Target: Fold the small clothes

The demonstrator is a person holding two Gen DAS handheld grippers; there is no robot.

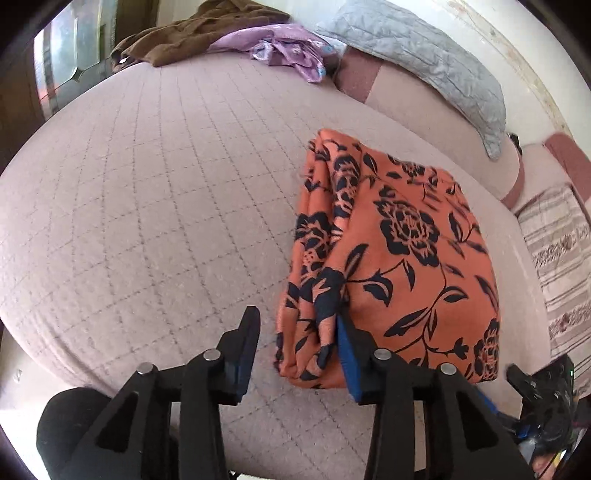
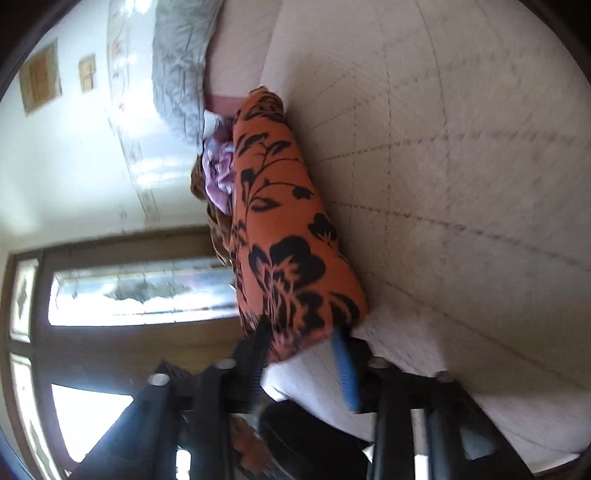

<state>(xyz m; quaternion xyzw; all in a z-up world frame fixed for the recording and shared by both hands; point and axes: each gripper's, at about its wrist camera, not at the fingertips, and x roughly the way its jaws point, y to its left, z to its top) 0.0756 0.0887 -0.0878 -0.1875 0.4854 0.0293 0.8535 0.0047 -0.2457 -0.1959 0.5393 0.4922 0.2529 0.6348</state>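
Note:
An orange cloth with black flowers point(image 1: 406, 240) lies folded into a thick rectangle on the pinkish quilted bed point(image 1: 147, 184). My left gripper point(image 1: 295, 343) is at its near left corner. The blue right pad point(image 1: 345, 354) sits in a fold of the cloth, while the left finger point(image 1: 247, 332) stands clear of it over bare bed, so the jaws are open. In the blurred right wrist view the same cloth point(image 2: 280, 229) runs away from my right gripper point(image 2: 301, 354). Its near end lies between the spread fingers and rests on the bed point(image 2: 443, 147).
A brown garment point(image 1: 192, 29) and a crumpled purple cloth point(image 1: 288, 48) lie at the bed's far side. A grey quilted pillow point(image 1: 424, 48) leans at the back right. A striped cloth point(image 1: 561, 258) lies to the right. A window point(image 2: 140, 291) shows behind.

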